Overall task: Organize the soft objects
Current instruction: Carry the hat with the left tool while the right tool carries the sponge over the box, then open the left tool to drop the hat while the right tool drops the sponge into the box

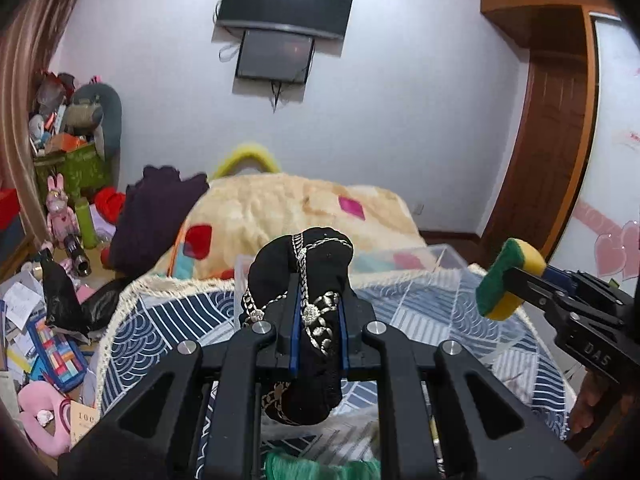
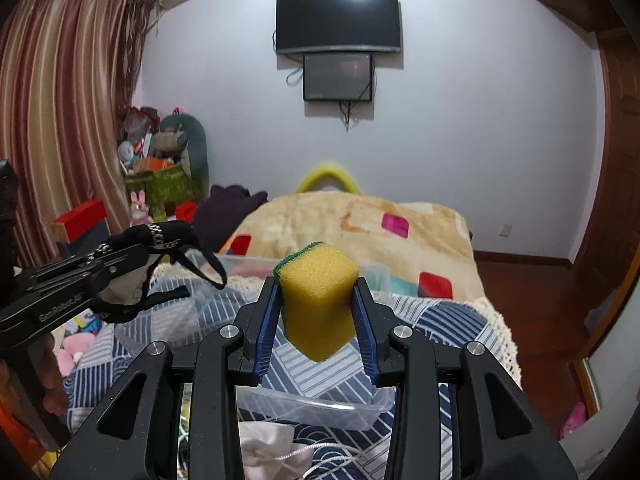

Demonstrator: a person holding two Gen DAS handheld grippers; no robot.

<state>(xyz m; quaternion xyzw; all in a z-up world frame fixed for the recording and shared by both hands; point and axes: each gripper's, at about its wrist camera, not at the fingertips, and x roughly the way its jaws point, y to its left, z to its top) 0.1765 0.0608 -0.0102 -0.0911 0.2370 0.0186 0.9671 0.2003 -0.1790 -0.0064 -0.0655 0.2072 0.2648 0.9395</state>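
My left gripper (image 1: 318,300) is shut on a black cloth with silver chain trim (image 1: 304,264) and holds it up above the bed; it also shows at the left of the right wrist view (image 2: 160,240). My right gripper (image 2: 318,292) is shut on a yellow sponge with a green scouring side (image 2: 318,300), held in the air. The same sponge (image 1: 508,280) shows at the right of the left wrist view. A clear plastic box (image 2: 320,404) lies on the blue patterned bedspread (image 2: 440,320) under the right gripper. A second clear box (image 1: 436,256) stands farther back.
A beige blanket (image 1: 280,208) with coloured patches covers the far bed. A purple cloth (image 1: 156,216) lies at its left. Toys, papers and boxes clutter the floor at the left (image 1: 52,320). A white drawstring bag (image 2: 272,448) and a green cloth (image 1: 316,468) lie near me.
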